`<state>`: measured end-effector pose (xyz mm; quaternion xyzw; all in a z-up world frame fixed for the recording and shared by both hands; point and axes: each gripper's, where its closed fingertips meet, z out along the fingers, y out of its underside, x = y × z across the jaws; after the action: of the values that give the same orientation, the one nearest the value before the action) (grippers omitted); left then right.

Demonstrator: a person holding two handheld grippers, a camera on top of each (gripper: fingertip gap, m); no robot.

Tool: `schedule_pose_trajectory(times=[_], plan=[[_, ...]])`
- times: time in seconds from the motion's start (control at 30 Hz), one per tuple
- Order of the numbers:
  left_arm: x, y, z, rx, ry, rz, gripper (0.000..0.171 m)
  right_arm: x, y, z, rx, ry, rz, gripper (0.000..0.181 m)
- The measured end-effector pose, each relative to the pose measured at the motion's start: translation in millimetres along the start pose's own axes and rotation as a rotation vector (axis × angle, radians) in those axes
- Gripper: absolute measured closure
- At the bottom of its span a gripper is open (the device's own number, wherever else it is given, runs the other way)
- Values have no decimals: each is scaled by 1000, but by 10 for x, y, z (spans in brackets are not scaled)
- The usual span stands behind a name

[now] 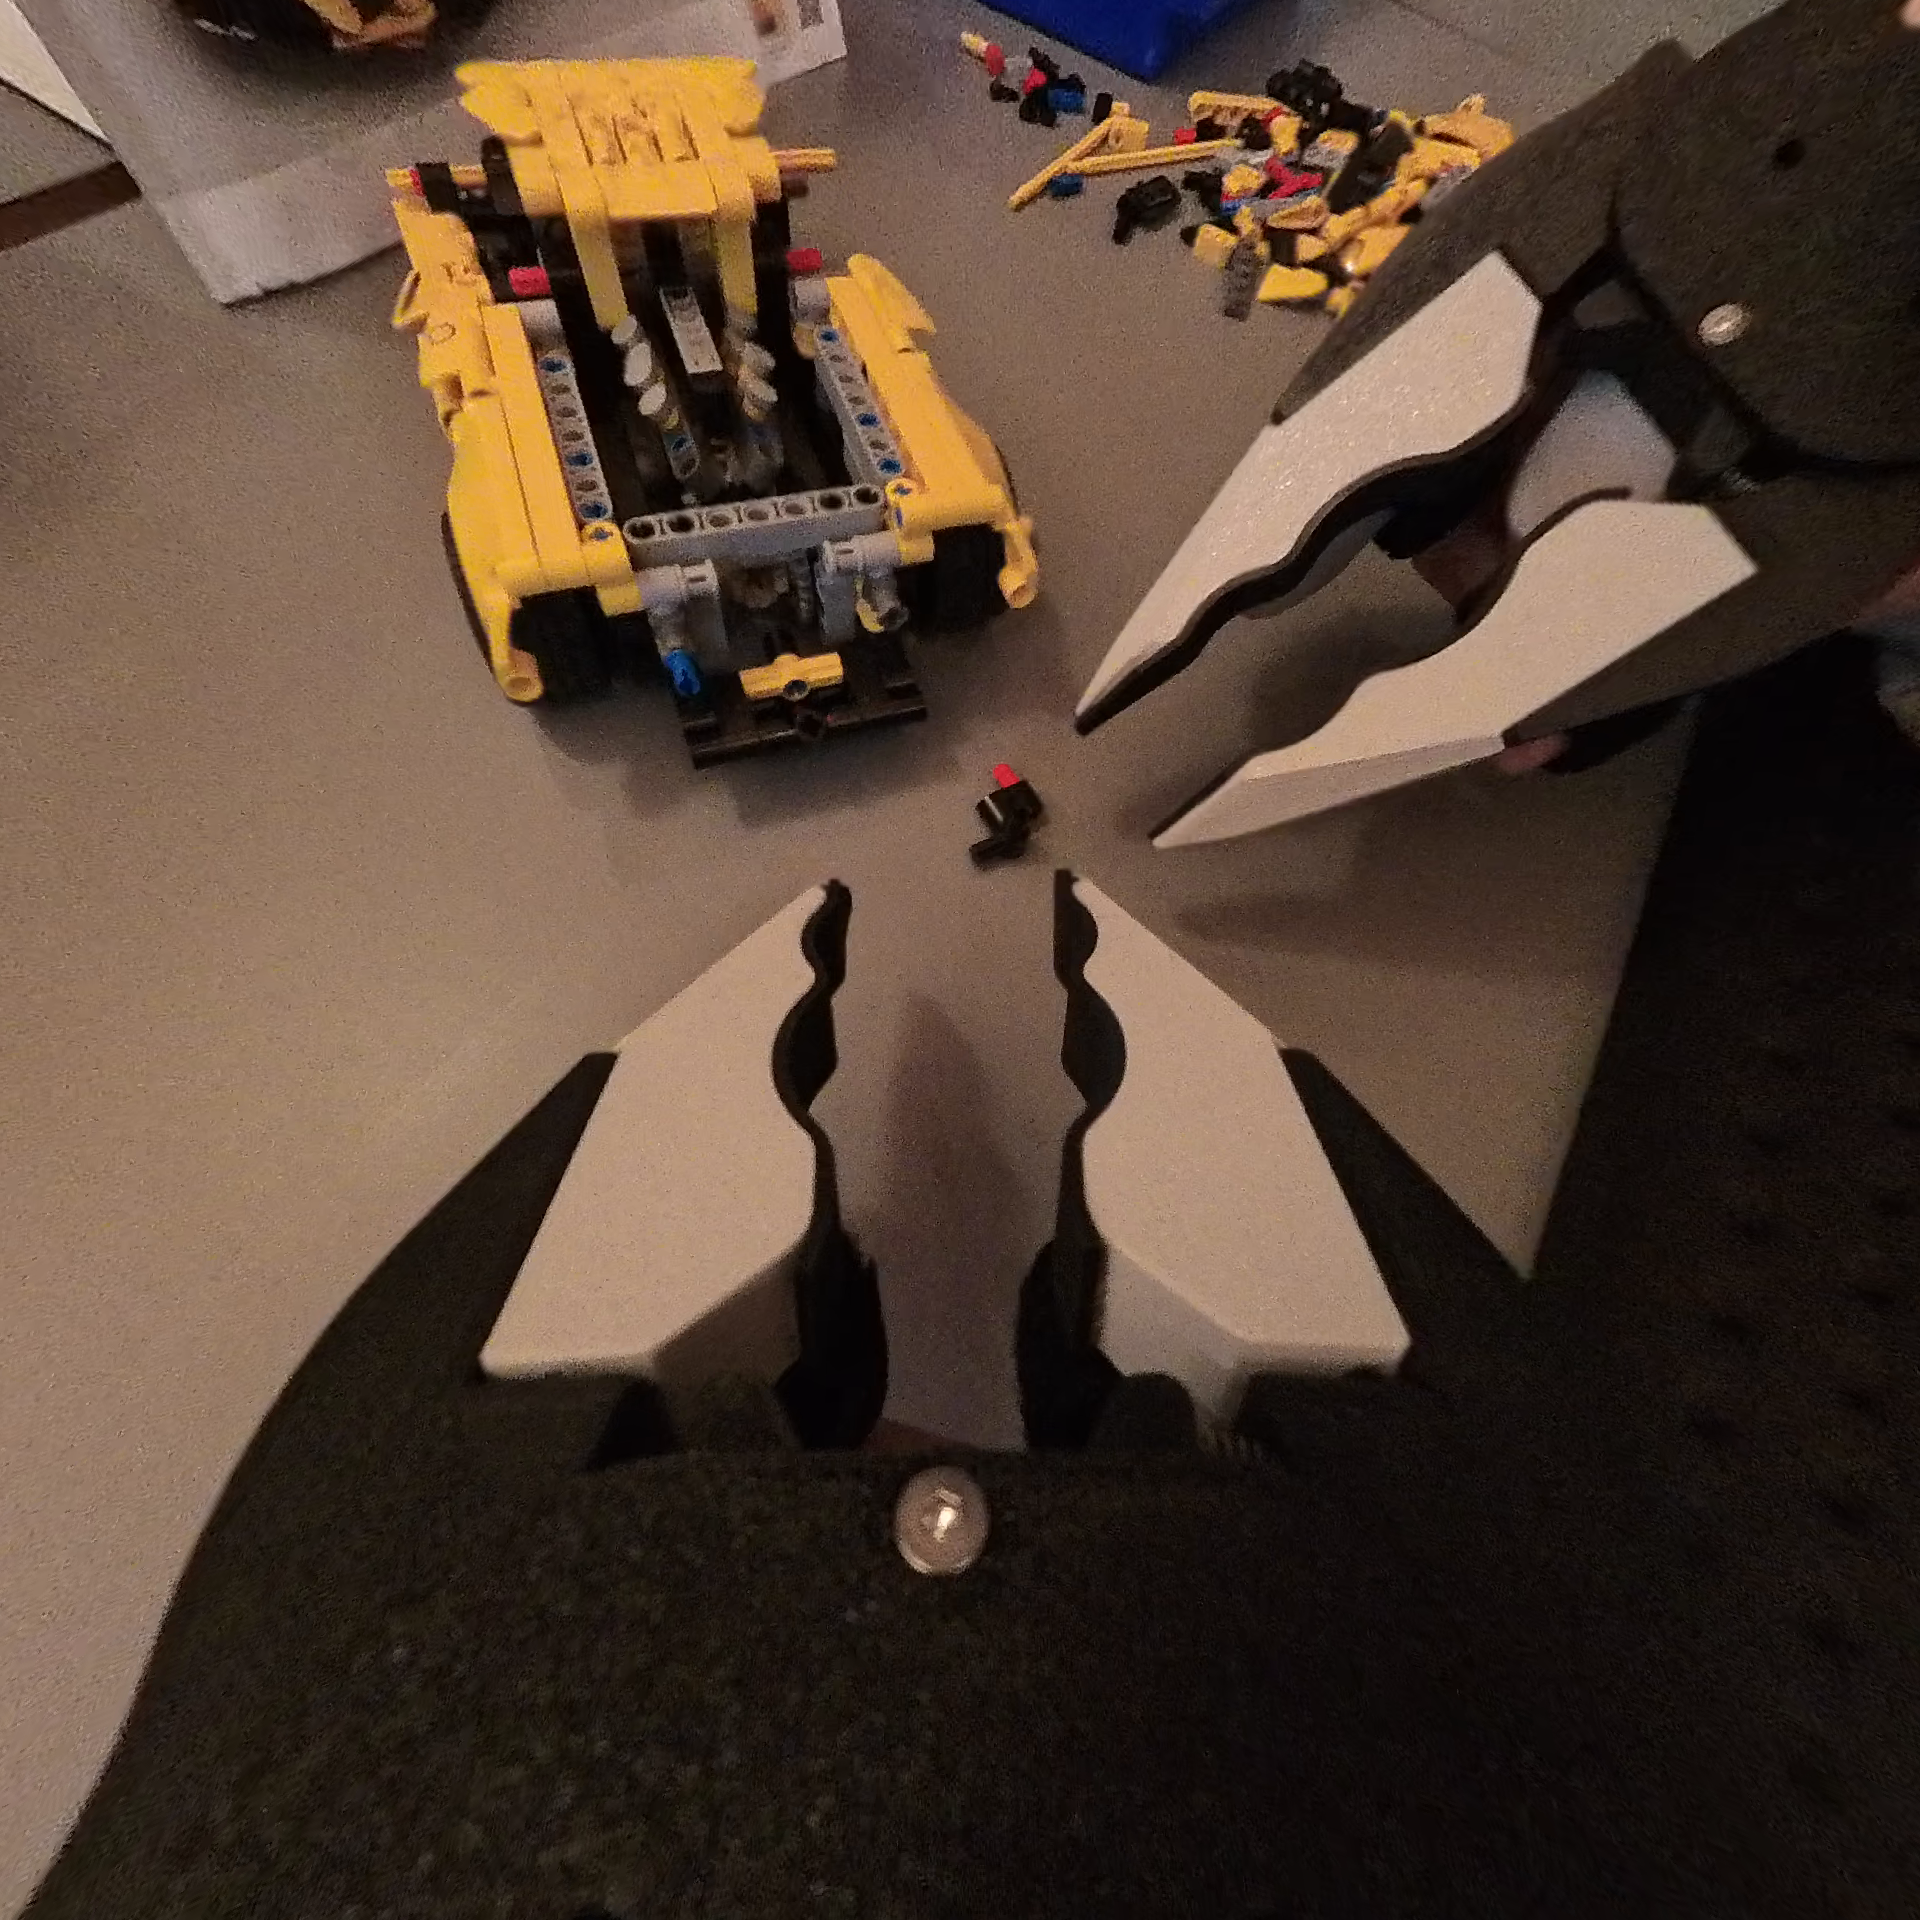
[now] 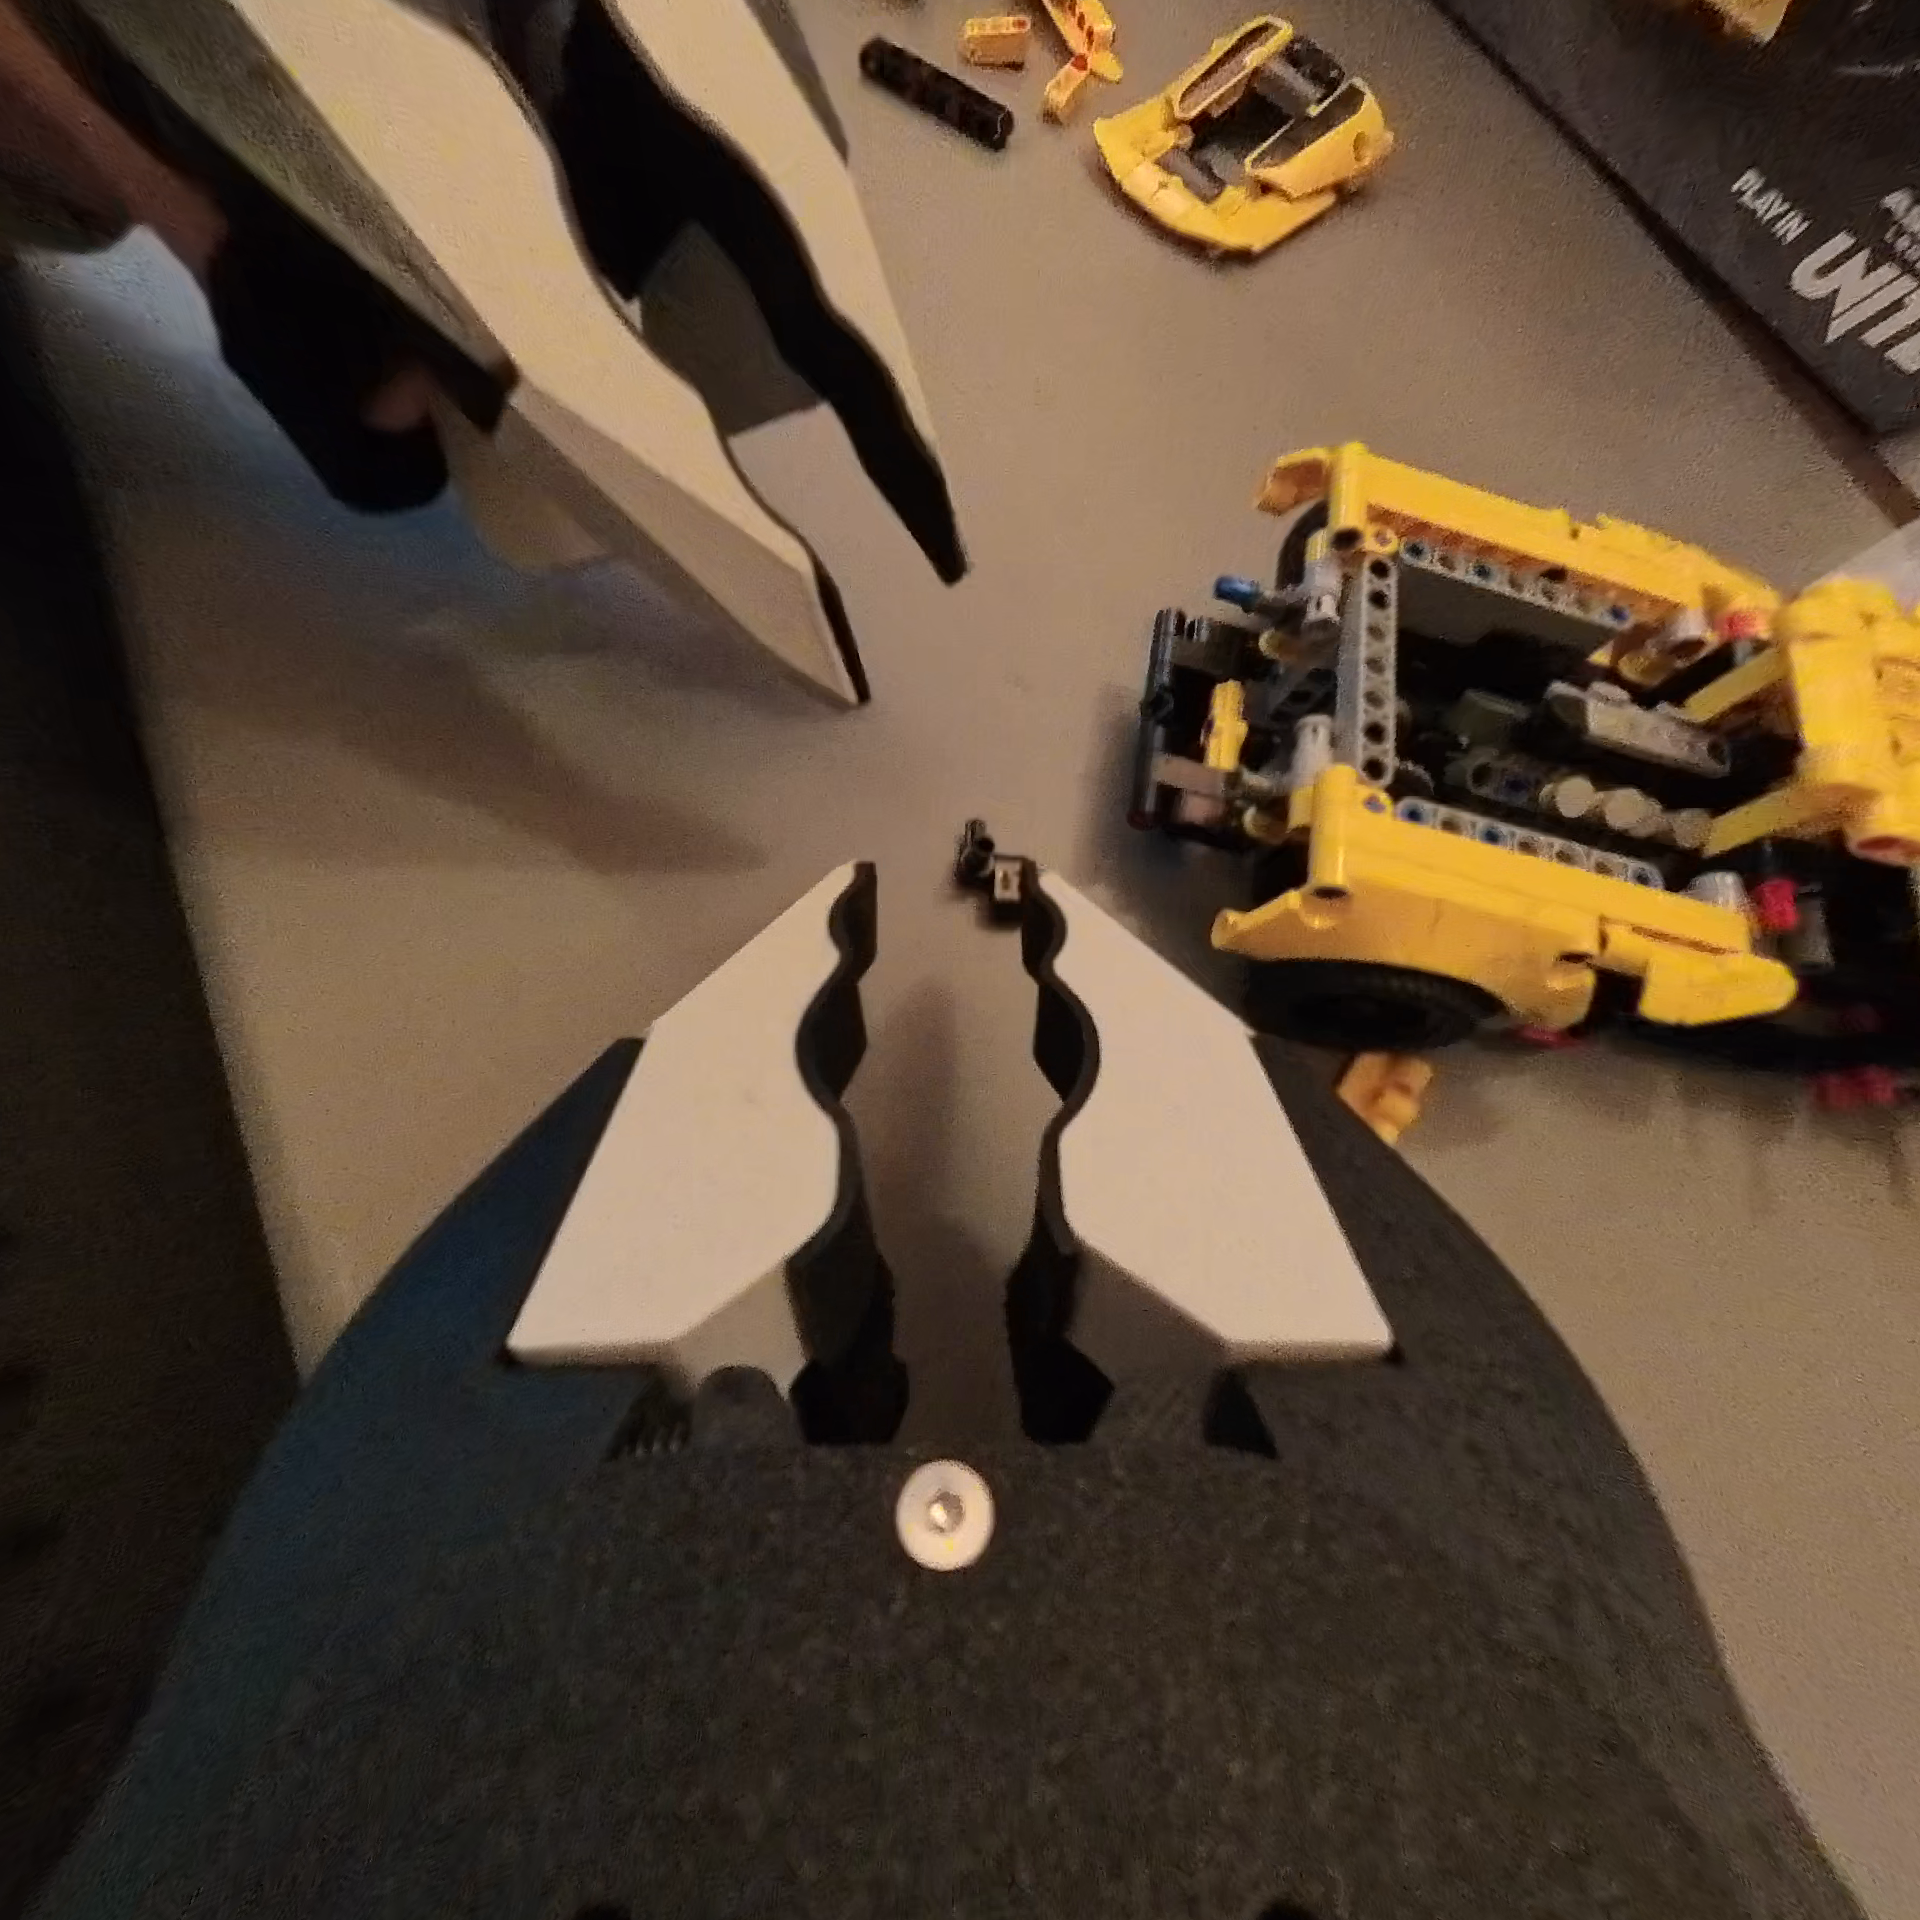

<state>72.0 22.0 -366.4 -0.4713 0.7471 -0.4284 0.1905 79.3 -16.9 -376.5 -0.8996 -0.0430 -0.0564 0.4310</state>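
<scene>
A small black piece with a red pin (image 1: 1006, 812) lies on the grey table, just behind a half-built yellow brick car (image 1: 707, 416). My left gripper (image 1: 951, 883) is open and empty, its tips just short of the piece. My right gripper (image 1: 1117, 779) is open and empty, reaching in from the right beside the piece. In the right wrist view the piece (image 2: 989, 858) lies at the tips of my right gripper (image 2: 951, 873), against the right fingertip (image 2: 1049, 904). The left gripper (image 2: 909, 639) hangs open above left, and the car (image 2: 1507, 790) stands to the right.
A pile of loose yellow, black and red parts (image 1: 1278, 177) lies at the far right. A blue bin (image 1: 1122, 31) and a white paper sheet (image 1: 270, 208) are at the back. A yellow body section (image 2: 1247, 145), a black beam (image 2: 935, 91) and a dark box (image 2: 1787, 177) also lie nearby.
</scene>
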Motion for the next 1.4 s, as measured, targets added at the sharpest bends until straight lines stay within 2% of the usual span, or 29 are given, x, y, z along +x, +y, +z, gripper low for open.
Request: schedule_pose_trajectory(times=[0.1,0.27,0.4,0.57,0.77,0.9,0.97,1.07,1.13,1.2,1.27,1.4], plan=[[-18,17,52,39,-17,-3,135,79,-17,110,-15,58,-23,162],[31,-16,-12,76,1,20,137,24,94,235,-42,-68,109,157],[46,61,-2,56,52,-58,138,41,93,228,-22,-98,167,175],[71,49,7,64,69,-64,138,24,84,217,-23,-90,136,164],[110,66,232,-13,-21,132,138,175,57,-27,61,-107,185,162],[137,93,453,-99,-28,147,138,268,18,-109,108,-81,216,163],[91,63,494,-99,-57,140,141,300,18,-145,135,-70,256,164],[184,63,536,-111,-16,127,147,311,60,-157,155,-94,374,166],[169,89,557,-131,-47,150,156,292,55,-172,176,-140,456,165],[179,79,577,-128,-57,177,157,267,24,-192,205,-206,551,165],[195,71,581,-124,-55,252,158,204,18,-189,219,-311,667,154],[330,-40,409,-7,-38,624,163,38,57,-304,184,-553,765,150]])
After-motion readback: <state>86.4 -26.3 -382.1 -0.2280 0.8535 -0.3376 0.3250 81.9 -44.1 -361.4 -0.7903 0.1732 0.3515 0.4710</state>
